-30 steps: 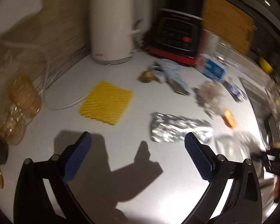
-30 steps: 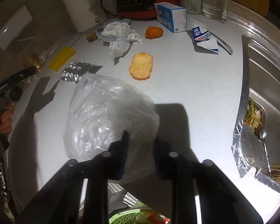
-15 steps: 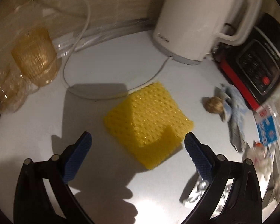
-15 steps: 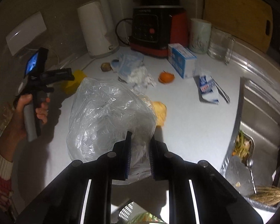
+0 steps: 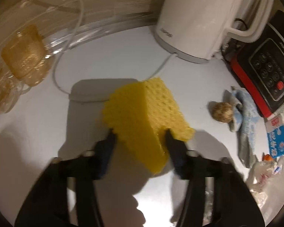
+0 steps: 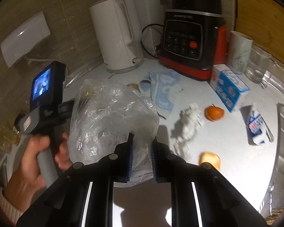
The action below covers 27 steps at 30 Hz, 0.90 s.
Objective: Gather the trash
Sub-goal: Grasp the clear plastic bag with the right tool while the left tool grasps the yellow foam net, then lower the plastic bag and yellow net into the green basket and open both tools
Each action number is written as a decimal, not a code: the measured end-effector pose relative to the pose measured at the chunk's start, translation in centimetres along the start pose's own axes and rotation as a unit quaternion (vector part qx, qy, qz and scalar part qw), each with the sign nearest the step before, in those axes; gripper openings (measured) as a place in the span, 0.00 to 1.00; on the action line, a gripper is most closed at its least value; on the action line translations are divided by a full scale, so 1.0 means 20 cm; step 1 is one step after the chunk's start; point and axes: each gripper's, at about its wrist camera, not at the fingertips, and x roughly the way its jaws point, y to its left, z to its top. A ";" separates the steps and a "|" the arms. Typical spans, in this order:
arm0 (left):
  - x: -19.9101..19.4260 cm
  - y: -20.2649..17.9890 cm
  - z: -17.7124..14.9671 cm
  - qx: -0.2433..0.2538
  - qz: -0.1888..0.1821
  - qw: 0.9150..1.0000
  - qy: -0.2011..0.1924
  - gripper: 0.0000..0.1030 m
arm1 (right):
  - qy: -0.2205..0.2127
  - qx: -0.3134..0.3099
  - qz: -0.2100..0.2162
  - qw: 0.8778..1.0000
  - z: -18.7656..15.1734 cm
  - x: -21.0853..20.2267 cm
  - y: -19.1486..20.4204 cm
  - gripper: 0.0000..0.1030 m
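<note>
While the left gripper (image 5: 140, 135) pinches the sponge (image 5: 142, 113) off the counter (image 5: 108, 56), the right gripper (image 6: 141, 151) clamps the bag (image 6: 111, 121); peel (image 6: 214, 112), tissue (image 6: 191, 121), carton (image 6: 255, 125) aren't bagged yet.

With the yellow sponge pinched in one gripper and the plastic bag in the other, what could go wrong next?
1. The left gripper grips the yellow sponge only near its edge, and the sponge is bent, so it may slip out.
2. The right gripper pinches the clear plastic bag bunched together; its mouth may be hard to open for dropping trash in.
3. The kettle's white cord lies just behind the sponge and might snag.
</note>
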 end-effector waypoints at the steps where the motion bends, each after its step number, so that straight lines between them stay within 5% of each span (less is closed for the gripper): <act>1: -0.01 -0.01 0.00 0.004 -0.007 1.000 0.000 0.21 | 0.001 0.000 0.002 1.000 0.01 0.02 0.01 0.17; 3: -0.01 -0.05 0.01 0.017 -0.008 1.000 -0.003 0.12 | 0.003 0.000 0.002 1.000 0.04 0.06 0.02 0.17; 10: -0.07 -0.04 -0.02 0.031 -0.010 0.999 -0.023 0.10 | 0.010 0.002 0.002 1.000 0.02 0.07 0.02 0.17; 18: -0.46 -0.01 -0.09 0.055 -0.028 0.995 -0.077 0.10 | -0.012 0.002 0.007 1.000 -0.02 -0.16 0.01 0.17; 27: -1.01 -0.14 -0.58 0.143 -0.065 0.985 -0.077 0.10 | -0.045 -0.017 -0.017 0.999 -0.28 -0.67 -0.06 0.17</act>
